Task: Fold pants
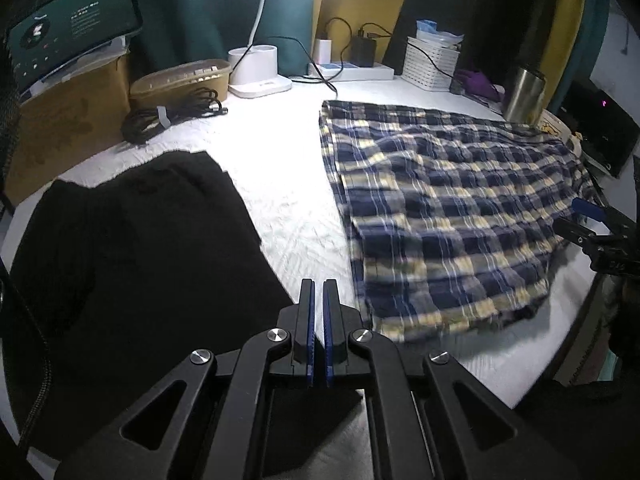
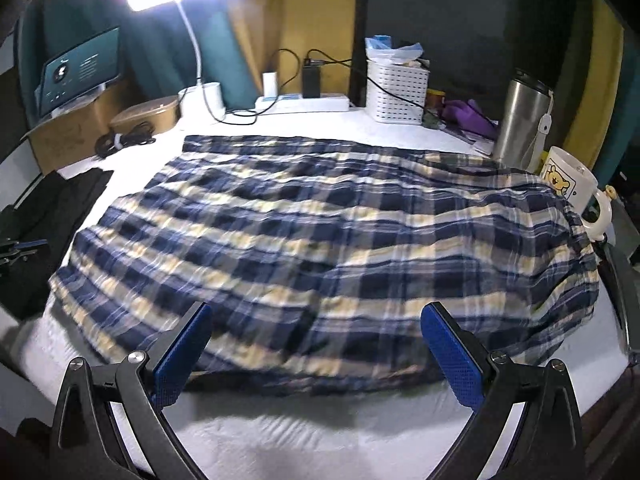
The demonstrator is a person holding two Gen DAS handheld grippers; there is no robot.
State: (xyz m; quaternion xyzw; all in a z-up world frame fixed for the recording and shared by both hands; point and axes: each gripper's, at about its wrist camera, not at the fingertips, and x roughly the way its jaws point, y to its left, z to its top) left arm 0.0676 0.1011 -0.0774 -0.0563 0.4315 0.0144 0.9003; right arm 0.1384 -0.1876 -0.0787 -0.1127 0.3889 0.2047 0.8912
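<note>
Plaid pants [image 2: 320, 248] lie spread on the white table [image 2: 304, 436], reaching the mug [image 2: 570, 184] at the far right. They look folded lengthwise at most; cross folds seem left to do. One black garment [image 1: 132, 264] sits well left, apparently folded. Counts: two garments, one tumbler [image 2: 520, 120], one mug. Right gripper [image 2: 316, 344] is spread wide at the near hem, holding nothing. Left gripper [image 1: 318, 320] is nearly closed, empty, between the garments.

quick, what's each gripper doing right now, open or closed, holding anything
Left gripper: closed, holding nothing.
Right gripper: open wide, empty, at the near edge of the plaid pants.
</note>
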